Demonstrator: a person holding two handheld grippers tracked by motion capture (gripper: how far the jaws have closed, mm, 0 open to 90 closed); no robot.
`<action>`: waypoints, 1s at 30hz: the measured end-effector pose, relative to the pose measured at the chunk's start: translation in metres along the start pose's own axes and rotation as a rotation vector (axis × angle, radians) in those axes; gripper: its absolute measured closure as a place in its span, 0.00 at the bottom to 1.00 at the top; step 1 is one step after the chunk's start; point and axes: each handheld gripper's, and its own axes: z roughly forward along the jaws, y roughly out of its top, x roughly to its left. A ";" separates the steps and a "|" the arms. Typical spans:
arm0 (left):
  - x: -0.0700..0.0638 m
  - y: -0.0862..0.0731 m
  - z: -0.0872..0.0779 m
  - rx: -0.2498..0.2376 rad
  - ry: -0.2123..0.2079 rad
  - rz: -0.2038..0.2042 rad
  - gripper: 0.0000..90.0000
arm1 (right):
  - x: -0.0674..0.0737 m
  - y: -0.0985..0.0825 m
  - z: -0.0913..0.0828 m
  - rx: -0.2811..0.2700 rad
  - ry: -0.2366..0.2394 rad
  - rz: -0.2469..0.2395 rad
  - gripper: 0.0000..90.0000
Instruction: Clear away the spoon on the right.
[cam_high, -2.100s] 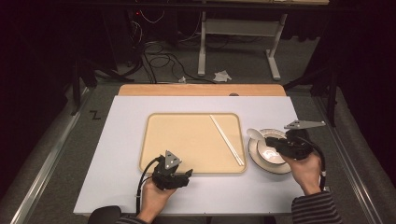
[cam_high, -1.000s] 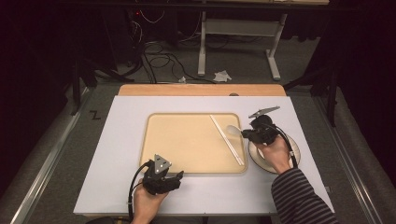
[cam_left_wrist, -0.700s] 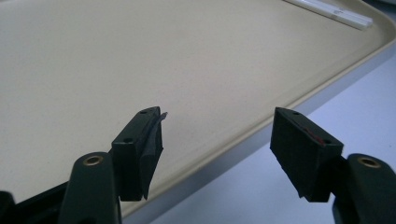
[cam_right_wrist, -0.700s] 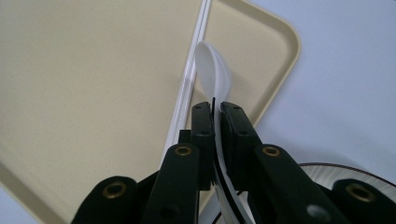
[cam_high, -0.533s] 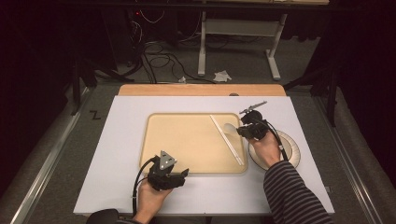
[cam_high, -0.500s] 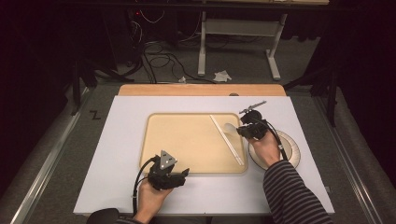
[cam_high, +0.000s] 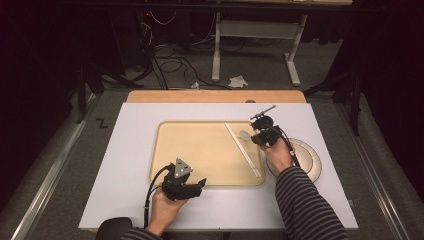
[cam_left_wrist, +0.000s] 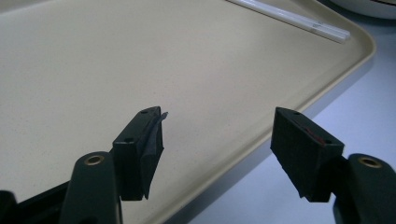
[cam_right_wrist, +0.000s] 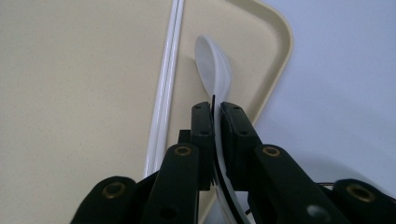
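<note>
Two tongs are in use over the white counter (cam_high: 125, 165). The right tongs (cam_right_wrist: 215, 109) are closed on the handle of a white, glossy ceramic-looking soup spoon (cam_right_wrist: 214, 65), with the pads pressing its two flat sides and the handle standing on edge between them. In the high view the right tongs (cam_high: 260, 136) hold the spoon (cam_high: 245, 135) over the right end of the beige rectangular plastic tray (cam_high: 200, 150), just beside the pair of white chopsticks (cam_high: 243, 149) that lie diagonally on it. Whether the bowl of the spoon touches the tray floor cannot be told; it appears to be very near it. The round white plate with a dark rim line (cam_high: 307, 157) sits on the counter just right of the tray.

The left tongs (cam_left_wrist: 217, 140) stand wide open and hold nothing, poised over the near edge of the tray (cam_left_wrist: 280, 126).

Handling notes: the spoon is judged light, rigid, smooth and breakable. Its glazed surface is likely slippery, so a grip across the narrow handle may let it pivot. Hold near mid-handle, keep the bowl low, and set it down gently parallel to the chopsticks.
</note>
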 end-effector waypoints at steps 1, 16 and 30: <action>0.000 0.001 0.001 -0.001 -0.004 0.001 0.38 | 0.000 0.001 0.001 0.007 -0.001 0.003 0.95; -0.001 0.006 0.006 -0.009 -0.029 0.007 0.38 | 0.002 0.016 0.023 0.089 -0.059 0.026 0.95; -0.001 0.004 0.003 -0.016 -0.023 -0.001 0.38 | -0.001 0.029 0.043 0.158 -0.059 0.067 0.90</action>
